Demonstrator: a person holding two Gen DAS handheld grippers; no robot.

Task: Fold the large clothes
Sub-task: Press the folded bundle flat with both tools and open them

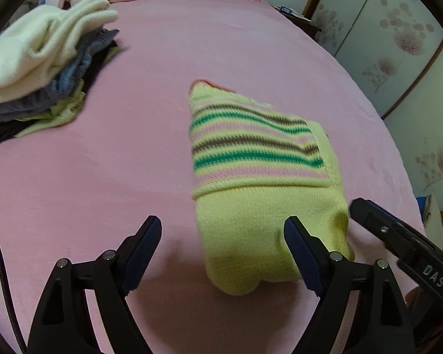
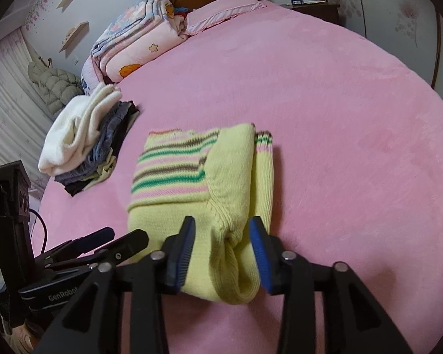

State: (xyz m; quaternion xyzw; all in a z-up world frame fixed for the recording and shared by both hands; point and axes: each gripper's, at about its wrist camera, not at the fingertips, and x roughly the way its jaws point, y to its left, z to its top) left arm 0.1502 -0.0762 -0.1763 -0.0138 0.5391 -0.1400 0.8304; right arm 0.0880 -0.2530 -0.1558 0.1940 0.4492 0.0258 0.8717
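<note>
A folded yellow knit sweater (image 1: pixel 260 177) with green, brown and pink stripes lies on the pink bed (image 1: pixel 133 162); it also shows in the right wrist view (image 2: pixel 192 183). My left gripper (image 1: pixel 223 236) is open and empty, its right finger over the sweater's near yellow edge. My right gripper (image 2: pixel 223 250) is partly open, its blue pads on either side of the sweater's near folded end without pinching it. The right gripper also shows at the right edge of the left wrist view (image 1: pixel 398 236).
A stack of folded clothes (image 1: pixel 44 67) topped by a white knit sits at the far left of the bed (image 2: pixel 82 141). Folded quilts (image 2: pixel 138 38) and a pillow (image 2: pixel 221 14) lie by the headboard. A wardrobe (image 1: pixel 398 44) stands right of the bed.
</note>
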